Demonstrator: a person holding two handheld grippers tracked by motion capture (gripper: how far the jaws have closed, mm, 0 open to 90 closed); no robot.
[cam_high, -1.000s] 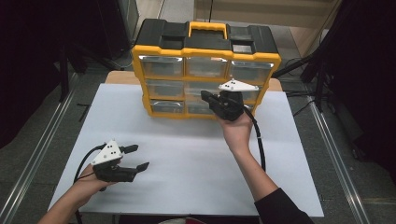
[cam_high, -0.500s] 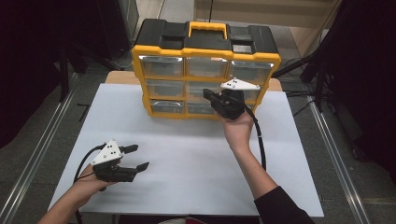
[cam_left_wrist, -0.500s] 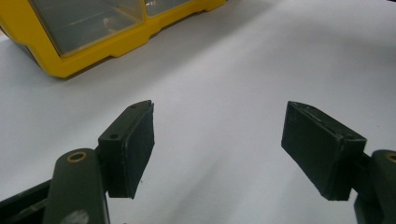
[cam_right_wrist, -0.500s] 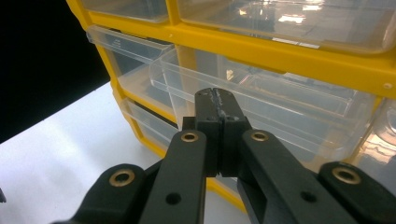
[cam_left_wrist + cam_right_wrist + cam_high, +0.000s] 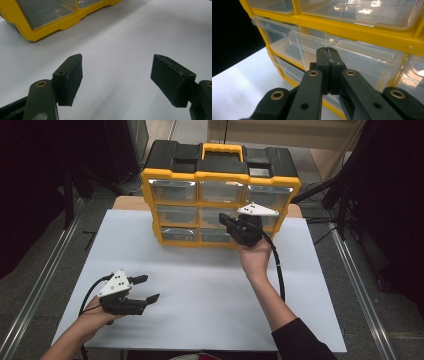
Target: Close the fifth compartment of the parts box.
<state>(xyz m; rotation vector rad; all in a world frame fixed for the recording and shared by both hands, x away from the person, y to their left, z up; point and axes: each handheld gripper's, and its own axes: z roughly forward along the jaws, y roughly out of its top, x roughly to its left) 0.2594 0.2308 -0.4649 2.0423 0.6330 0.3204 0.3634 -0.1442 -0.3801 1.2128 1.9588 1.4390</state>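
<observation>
high view showed a yellow and black organizer box (image 5: 220, 195) standing upright at the far edge of a white table (image 5: 200, 300), its clear drawers facing the person. the right gripper (image 5: 231, 225) was held up against the middle row, its jaws pressed together with nothing visibly between them, the tips at the lip of the middle drawer (image 5: 220, 216).

right gripper view put the joined tips of the right gripper (image 5: 328, 53) at the upper lip of that clear drawer (image 5: 352, 58), which stood slightly forward of the yellow frame (image 5: 352, 31); whether the tips touched the plastic or hung just short of it could not be told.

the left gripper (image 5: 147, 289) rested low on the near left of the table, well apart from the box, jaws spread and empty. left gripper view showed its two pads (image 5: 71, 80) wide over bare table (image 5: 120, 50), the box's bottom corner (image 5: 42, 30) far ahead.

compared with the frames from a second earlier, nothing had changed: both hands and the box sat in the same places. that pause suggested the drawer work was at a standstill, with the drawer neither fully open nor pushed home, and the next move probably fell to the right hand.
</observation>
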